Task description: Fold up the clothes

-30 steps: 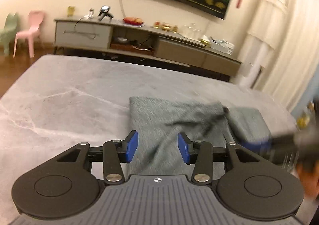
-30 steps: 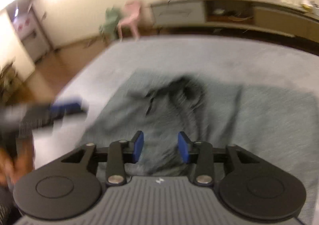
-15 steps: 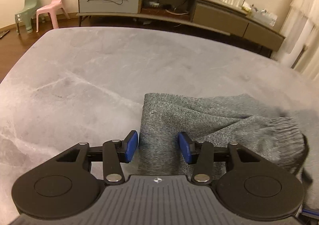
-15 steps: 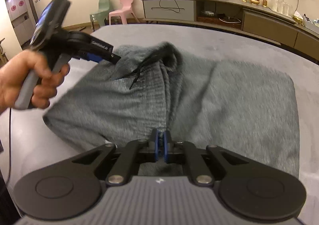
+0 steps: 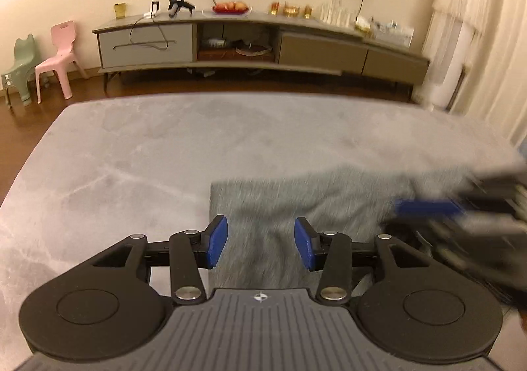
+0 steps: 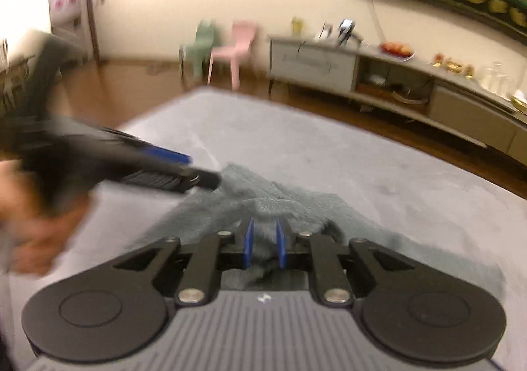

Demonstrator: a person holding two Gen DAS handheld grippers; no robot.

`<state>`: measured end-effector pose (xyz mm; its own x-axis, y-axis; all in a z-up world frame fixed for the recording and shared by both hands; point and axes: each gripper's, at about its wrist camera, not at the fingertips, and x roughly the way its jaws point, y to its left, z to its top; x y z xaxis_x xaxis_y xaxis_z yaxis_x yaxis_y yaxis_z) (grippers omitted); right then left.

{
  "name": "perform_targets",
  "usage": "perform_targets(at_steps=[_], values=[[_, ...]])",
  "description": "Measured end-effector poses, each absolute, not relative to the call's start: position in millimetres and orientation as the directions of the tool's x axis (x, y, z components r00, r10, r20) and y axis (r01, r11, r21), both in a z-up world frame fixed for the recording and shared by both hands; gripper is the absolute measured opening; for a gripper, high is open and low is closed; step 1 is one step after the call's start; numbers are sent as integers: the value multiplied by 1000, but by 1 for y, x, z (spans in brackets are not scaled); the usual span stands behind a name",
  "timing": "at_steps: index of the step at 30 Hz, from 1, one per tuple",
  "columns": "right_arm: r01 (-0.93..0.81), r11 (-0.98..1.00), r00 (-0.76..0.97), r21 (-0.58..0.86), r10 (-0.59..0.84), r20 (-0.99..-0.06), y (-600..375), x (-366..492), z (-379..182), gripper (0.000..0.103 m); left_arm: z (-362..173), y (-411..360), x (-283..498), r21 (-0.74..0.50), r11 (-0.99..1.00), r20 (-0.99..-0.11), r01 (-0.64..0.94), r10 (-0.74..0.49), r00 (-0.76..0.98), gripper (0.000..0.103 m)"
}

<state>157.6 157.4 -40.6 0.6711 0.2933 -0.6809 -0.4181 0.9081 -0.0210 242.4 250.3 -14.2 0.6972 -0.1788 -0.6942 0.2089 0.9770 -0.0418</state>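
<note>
one grey garment point(image 5: 329, 203) lying crosswise, right gripper point(image 6: 263, 243) jaws clamping it, left gripper point(image 5: 261, 246) jaws apart

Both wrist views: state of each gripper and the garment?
left gripper: open, pads either side of the cloth's edge, gripping nothing.
right gripper: nearly shut, a fold of cloth pinched between its pads.
grey garment: partly folded on the grey table, bunched and raised at the right gripper.

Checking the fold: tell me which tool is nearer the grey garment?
Right. The right tool is pinching the grey garment; the left tool hovers open above its edge.
</note>
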Motion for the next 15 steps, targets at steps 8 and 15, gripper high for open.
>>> perform_targets(at_steps=[8,15], values=[[-272,962,644,-33,157,-749,131,184,-77,7,-36,269,252,-2,989,-738,145,-99,668,49],[-295,952,687,84,272,-674,107,134,-37,17,-3,251,192,-39,927,-671,372,-301,678,48]])
